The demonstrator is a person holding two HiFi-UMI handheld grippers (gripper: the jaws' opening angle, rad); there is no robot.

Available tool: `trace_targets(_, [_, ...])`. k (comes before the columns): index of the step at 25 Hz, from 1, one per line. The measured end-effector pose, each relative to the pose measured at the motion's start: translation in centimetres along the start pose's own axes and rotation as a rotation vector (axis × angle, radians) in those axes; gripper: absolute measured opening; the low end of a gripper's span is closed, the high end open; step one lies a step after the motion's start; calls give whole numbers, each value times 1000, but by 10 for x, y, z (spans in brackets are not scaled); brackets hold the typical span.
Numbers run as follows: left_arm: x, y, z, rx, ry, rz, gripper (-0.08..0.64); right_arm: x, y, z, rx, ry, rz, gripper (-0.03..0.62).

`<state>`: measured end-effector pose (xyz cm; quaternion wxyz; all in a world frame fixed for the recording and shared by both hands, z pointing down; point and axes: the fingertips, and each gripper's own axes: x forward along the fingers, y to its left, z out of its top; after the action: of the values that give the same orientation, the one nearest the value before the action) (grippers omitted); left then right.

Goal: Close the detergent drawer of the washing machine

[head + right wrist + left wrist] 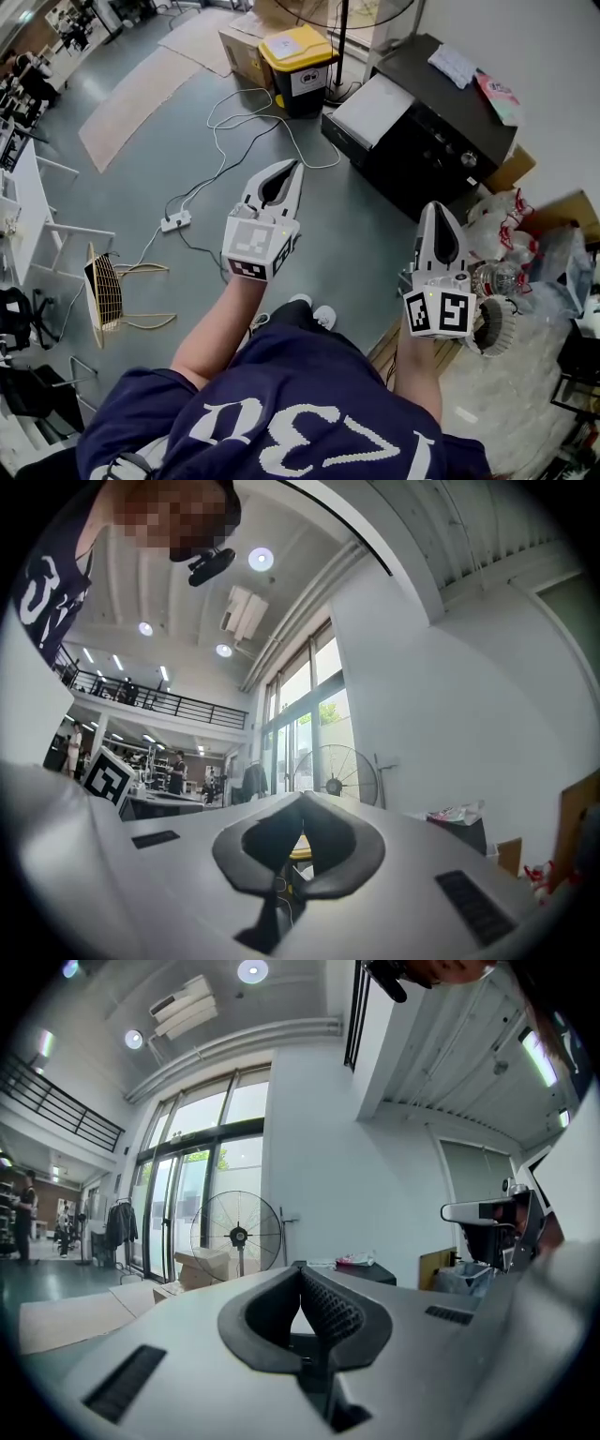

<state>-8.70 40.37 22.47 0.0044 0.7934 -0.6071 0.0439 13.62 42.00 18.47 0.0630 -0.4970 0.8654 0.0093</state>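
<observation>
- My left gripper (pixel 292 169) and right gripper (pixel 437 208) were both fully closed, gripping nothing.
- The black washing machine (pixel 441 131) lay at twelve o'clock off the right gripper, long axis ten-to-four; its drawer I couldn't make out.

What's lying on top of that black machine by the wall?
A white packet and a pink packet lie on the black machine. Whatever is beneath them is covered.
</observation>
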Motion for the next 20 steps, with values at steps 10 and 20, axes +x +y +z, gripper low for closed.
trace_targets(10, [66,19,-6,-5,-7,-3,20,53,-24,-21,16,22,9,15])
trace_targets(20, [188,93,-4,2,-19,-88,20,184,-44,-34,-23,15,-51,15])
